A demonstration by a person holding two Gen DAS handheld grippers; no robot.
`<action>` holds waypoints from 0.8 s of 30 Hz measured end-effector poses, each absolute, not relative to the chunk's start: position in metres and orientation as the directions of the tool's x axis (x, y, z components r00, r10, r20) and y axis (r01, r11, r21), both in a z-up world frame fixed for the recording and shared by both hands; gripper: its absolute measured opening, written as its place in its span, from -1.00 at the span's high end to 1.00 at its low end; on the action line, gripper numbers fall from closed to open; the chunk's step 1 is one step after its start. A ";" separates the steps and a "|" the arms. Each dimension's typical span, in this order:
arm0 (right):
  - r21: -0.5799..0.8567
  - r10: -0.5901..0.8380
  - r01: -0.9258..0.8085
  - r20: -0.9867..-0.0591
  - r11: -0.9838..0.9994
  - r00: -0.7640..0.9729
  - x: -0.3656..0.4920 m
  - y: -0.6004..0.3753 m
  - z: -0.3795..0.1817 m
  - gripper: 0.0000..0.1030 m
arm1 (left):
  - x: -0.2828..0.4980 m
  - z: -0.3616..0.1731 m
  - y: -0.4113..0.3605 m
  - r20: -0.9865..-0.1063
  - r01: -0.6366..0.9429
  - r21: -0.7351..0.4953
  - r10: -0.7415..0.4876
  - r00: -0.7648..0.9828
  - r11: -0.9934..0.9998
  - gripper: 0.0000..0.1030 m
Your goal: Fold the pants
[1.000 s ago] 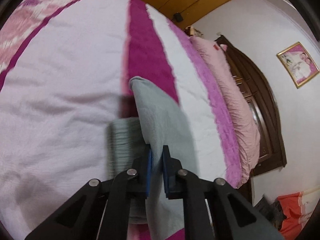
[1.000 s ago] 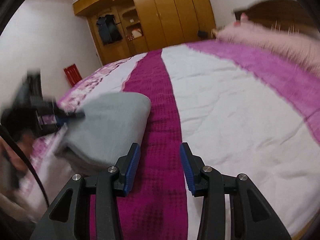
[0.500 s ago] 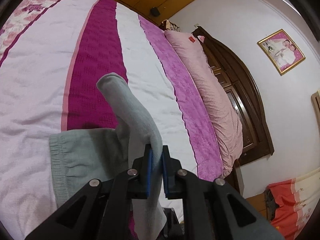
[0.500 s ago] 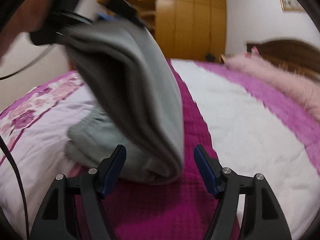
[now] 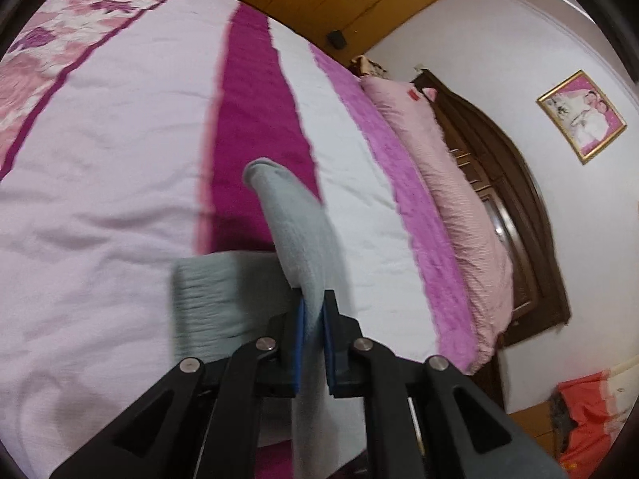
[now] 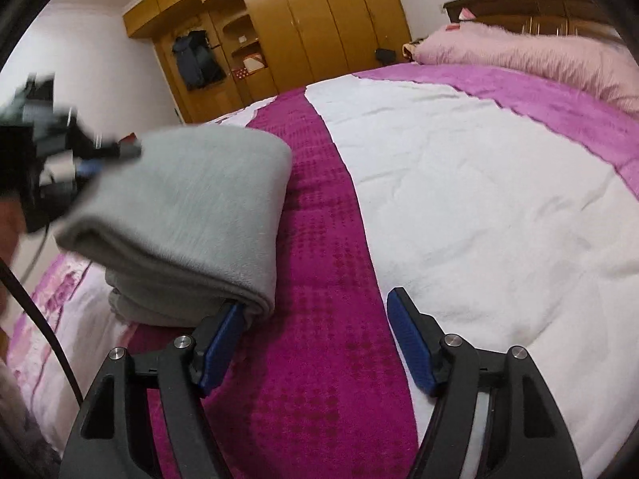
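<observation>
A: Where are the pants (image 6: 179, 215)?

B: On the bed (image 6: 459, 199), on the dark pink stripe. They are grey and folded thick. Our left tool (image 5: 313, 319) is shut tight on the top fold and lifts it a bit.

A: And our right tool (image 6: 315, 343)?

B: It has just been opening and is wide apart now. One finger (image 6: 223, 327) pokes under the corner of the pile, but it pinches nothing.

A: How will the pants feel?

B: Soft, floppy and light, we think. They bend and droop, so one grip lets them sag.

A: Where should we hold them?

B: At the thick folded edge, with one tool at each end.
</observation>
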State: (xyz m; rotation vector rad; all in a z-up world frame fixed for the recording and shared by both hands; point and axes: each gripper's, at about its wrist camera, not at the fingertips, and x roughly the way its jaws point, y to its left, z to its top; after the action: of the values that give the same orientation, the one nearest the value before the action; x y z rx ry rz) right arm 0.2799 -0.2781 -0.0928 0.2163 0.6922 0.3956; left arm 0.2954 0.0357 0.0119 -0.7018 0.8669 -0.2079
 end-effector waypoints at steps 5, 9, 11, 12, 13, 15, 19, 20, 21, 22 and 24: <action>0.308 0.424 -0.295 -0.575 0.904 0.699 0.279 -0.273 -0.092 -0.37 | 0.286 -0.019 0.054 -0.642 -0.155 -0.643 -0.418 0.643 0.750 0.84; 0.311 0.430 -0.299 -0.586 0.902 0.687 0.277 -0.273 -0.090 -0.37 | 0.290 -0.034 0.054 -0.645 -0.148 -0.618 -0.390 0.657 0.772 0.83; 0.300 0.422 -0.298 -0.595 0.906 0.684 0.275 -0.275 -0.088 -0.37 | 0.293 -0.032 0.048 -0.618 -0.101 -0.600 -0.380 0.688 0.793 0.83; 0.290 0.417 -0.300 -0.598 0.909 0.684 0.271 -0.275 -0.087 -0.37 | 0.295 -0.030 0.045 -0.623 -0.091 -0.579 -0.367 0.690 0.811 0.83; 0.274 0.408 -0.302 -0.602 0.913 0.687 0.268 -0.275 -0.087 -0.37 | 0.299 -0.028 0.043 -0.639 -0.095 -0.554 -0.350 0.685 0.827 0.83; 0.259 0.405 -0.312 -0.607 0.914 0.684 0.270 -0.274 -0.089 -0.37 | 0.300 -0.029 0.048 -0.646 -0.130 -0.586 -0.364 0.671 0.800 0.83; 0.287 0.422 -0.309 -0.606 0.907 0.675 0.268 -0.280 -0.085 -0.37 | 0.286 -0.020 0.054 -0.649 -0.174 -0.588 -0.332 0.685 0.790 0.83; 0.309 0.437 -0.310 -0.598 0.899 0.672 0.266 -0.285 -0.080 -0.36 | 0.281 -0.013 0.054 -0.661 -0.193 -0.559 -0.292 0.691 0.807 0.83; 0.329 0.453 -0.314 -0.587 0.891 0.670 0.265 -0.290 -0.075 -0.36 | 0.272 -0.004 0.054 -0.659 -0.208 -0.533 -0.249 0.709 0.820 0.83; 0.358 0.484 -0.331 -0.558 0.873 0.674 0.262 -0.297 -0.066 -0.36 | 0.259 0.010 0.052 -0.642 -0.209 -0.512 -0.209 0.738 0.833 0.83; 0.390 0.542 -0.385 -0.479 0.836 0.691 0.259 -0.306 -0.046 -0.35 | 0.244 0.035 0.038 -0.619 -0.181 -0.452 -0.161 0.769 0.874 0.78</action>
State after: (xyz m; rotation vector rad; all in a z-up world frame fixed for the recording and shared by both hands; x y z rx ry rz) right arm 0.2593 -0.3060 -0.0463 0.2697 0.6175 0.5247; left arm 0.2440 0.0385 0.0355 -0.5190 0.7023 0.0113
